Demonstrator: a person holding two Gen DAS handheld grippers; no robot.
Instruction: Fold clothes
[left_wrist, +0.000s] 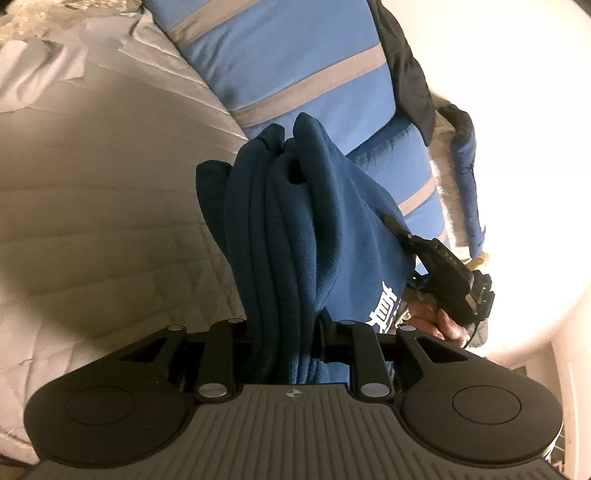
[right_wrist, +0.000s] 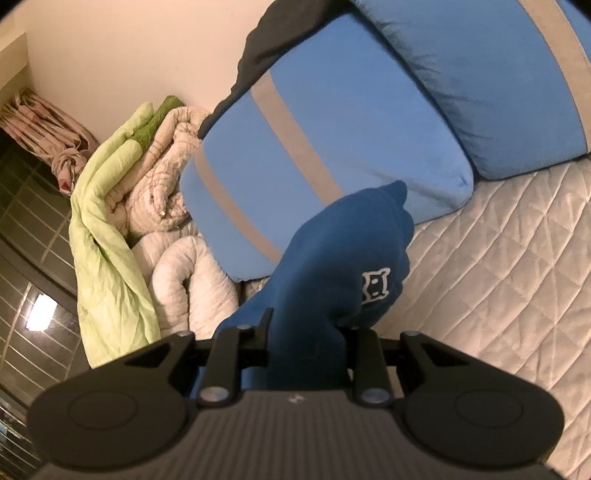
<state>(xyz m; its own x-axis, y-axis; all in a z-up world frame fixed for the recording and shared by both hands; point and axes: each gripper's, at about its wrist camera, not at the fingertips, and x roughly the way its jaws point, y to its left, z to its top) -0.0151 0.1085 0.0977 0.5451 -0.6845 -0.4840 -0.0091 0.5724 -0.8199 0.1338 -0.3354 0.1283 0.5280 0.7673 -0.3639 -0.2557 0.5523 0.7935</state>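
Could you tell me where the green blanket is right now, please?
In the right wrist view the green blanket is at the left, draped beside a white quilt, left of the blue pillow.

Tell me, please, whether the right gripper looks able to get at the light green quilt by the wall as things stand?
Probably not: the right gripper is shut on the dark blue garment, so its jaws are occupied, and the green quilt lies off to its side.

The garment (left_wrist: 295, 229) is navy blue with white print. The pillows (right_wrist: 332, 122) are light blue with grey stripes. The quilted bedspread (right_wrist: 498, 258) is off-white; one blanket (right_wrist: 107, 251) is pale green.
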